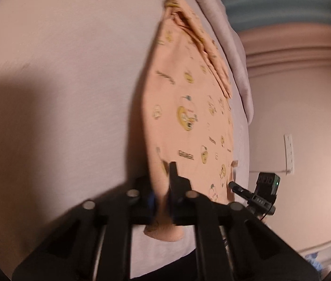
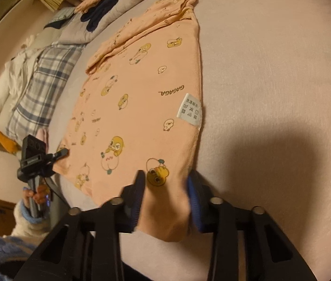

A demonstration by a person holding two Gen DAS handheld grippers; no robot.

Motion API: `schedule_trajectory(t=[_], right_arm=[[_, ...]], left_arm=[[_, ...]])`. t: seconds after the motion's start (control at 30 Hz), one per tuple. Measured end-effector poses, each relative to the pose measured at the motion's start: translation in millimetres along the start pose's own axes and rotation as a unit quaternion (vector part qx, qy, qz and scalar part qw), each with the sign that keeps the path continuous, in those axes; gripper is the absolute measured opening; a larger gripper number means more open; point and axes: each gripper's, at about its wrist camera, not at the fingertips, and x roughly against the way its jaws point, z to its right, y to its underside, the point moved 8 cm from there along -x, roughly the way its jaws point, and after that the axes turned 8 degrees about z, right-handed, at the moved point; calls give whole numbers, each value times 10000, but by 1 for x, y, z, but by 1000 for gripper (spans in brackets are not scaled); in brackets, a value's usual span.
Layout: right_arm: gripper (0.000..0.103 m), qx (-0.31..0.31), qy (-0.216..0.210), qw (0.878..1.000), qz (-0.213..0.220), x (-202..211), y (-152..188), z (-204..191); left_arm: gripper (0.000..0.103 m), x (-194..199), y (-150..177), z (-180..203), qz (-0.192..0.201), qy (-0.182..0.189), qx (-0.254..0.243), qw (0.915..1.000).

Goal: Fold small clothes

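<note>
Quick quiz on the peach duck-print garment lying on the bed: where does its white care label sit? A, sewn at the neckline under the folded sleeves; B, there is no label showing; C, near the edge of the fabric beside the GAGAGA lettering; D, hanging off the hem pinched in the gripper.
C: in the right wrist view the white care label lies flat on the peach garment close to its edge, just below the GAGAGA lettering.

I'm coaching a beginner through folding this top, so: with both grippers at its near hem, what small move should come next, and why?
Probably lift both corners together and carry the hem toward the collar end. The left gripper is shut on one near corner of the peach top, the right gripper pinches the other, and the garment lies flat on the bed.
</note>
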Motion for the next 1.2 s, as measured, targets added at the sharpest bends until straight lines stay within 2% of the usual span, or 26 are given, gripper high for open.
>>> schedule_trajectory(t=[0.07, 0.13, 0.27, 0.37, 0.63, 1.07, 1.13, 1.2], right_arm=[[14, -60, 21, 10000, 54, 0, -1, 2], [10, -116, 16, 9999, 101, -1, -1, 2], [9, -151, -39, 9997, 198, 2, -3, 0], [9, -124, -178, 9993, 300, 10, -7, -5], [9, -147, -930, 9907, 982, 35, -28, -23], [9, -322, -1626, 9718, 1675, 64, -65, -36], [9, -320, -1673, 9689, 1797, 69, -73, -36], [9, -261, -1585, 9708, 1779, 68, -77, -36]], left_arm=[[5, 2, 0, 2, 63, -52, -48, 10000], [5, 3, -1, 7, 98, -149, -174, 9997], [5, 4, -3, 21, 198, -244, -370, 9988], [5, 5, -3, 29, 247, -184, -444, 9985], [5, 18, -12, 51, 548, 206, -522, 9969], [5, 26, -43, 85, 829, 683, -540, 9927], [5, 29, -50, 88, 906, 768, -531, 9915], [5, 30, -58, 89, 988, 784, -540, 9905]])
